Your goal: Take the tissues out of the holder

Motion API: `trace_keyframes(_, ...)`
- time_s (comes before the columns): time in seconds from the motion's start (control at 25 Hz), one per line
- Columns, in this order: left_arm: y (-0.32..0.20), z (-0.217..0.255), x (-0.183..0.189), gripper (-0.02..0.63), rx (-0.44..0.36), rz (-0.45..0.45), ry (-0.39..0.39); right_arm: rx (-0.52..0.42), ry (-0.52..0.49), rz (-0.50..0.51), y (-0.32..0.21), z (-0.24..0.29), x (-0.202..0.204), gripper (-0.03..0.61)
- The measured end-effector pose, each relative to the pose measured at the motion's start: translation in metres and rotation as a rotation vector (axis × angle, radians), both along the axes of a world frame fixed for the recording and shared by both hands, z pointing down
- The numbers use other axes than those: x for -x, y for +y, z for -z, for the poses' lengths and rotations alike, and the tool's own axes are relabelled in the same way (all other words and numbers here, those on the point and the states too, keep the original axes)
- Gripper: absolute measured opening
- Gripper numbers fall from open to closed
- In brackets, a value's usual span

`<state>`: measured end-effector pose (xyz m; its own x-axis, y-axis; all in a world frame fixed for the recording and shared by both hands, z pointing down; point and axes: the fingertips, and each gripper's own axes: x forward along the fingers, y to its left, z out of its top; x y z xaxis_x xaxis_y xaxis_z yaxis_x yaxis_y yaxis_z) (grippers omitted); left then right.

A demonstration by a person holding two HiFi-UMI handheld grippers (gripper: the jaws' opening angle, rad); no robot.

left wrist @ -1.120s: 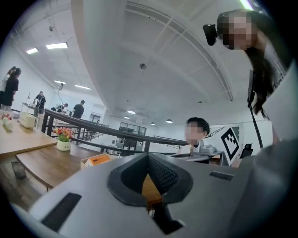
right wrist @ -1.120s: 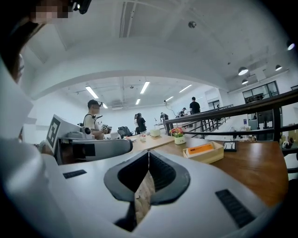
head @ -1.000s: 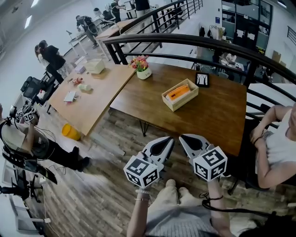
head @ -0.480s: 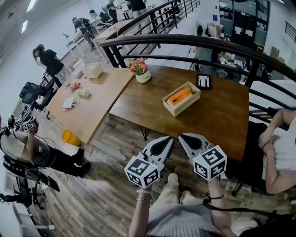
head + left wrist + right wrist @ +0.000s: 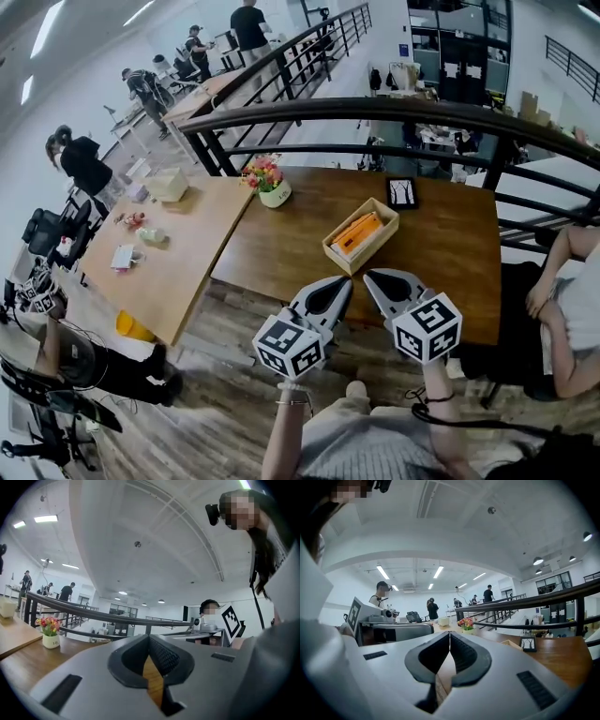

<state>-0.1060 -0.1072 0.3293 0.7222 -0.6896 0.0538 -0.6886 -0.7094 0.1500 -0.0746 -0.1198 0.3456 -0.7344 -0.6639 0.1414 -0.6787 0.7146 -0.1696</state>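
In the head view the tissue holder, an open light-wood box, lies on the dark wooden table with an orange tissue pack in it. Both grippers hover side by side over the floor, just short of the table's near edge and below the box. My left gripper is shut with nothing in it, its jaw tips meeting. My right gripper is shut and empty as well. A corner of the holder shows past the right jaw.
A flower pot and a small picture frame stand at the table's far side. A lighter table adjoins on the left. A black railing runs behind. One person sits at the right; others stand farther off.
Both grippers and the head view have moved towards the dark table, so the holder now lies closer ahead. Both jaws stayed shut.
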Motion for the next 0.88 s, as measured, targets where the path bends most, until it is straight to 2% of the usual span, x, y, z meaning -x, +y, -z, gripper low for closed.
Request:
trace_keyframes(0.2, -0.021, -0.001, 0.002, 0.008, -0.003, -0.046, -0.006, -0.007, -0.007, -0.046, -0.022, 0.001, 0.002, 0.012)
trace_keyframes(0.48, -0.039, -0.008, 0.014, 0.008, 0.008, -0.055, -0.006, -0.004, 0.009, -0.066, -0.04, -0.006, 0.007, 0.012)
trace_keyframes(0.88, -0.063, -0.04, -0.001, 0.008, 0.124, -0.041, 0.004, 0.1, 0.063, -0.024, -0.069, -0.032, -0.009, 0.012)
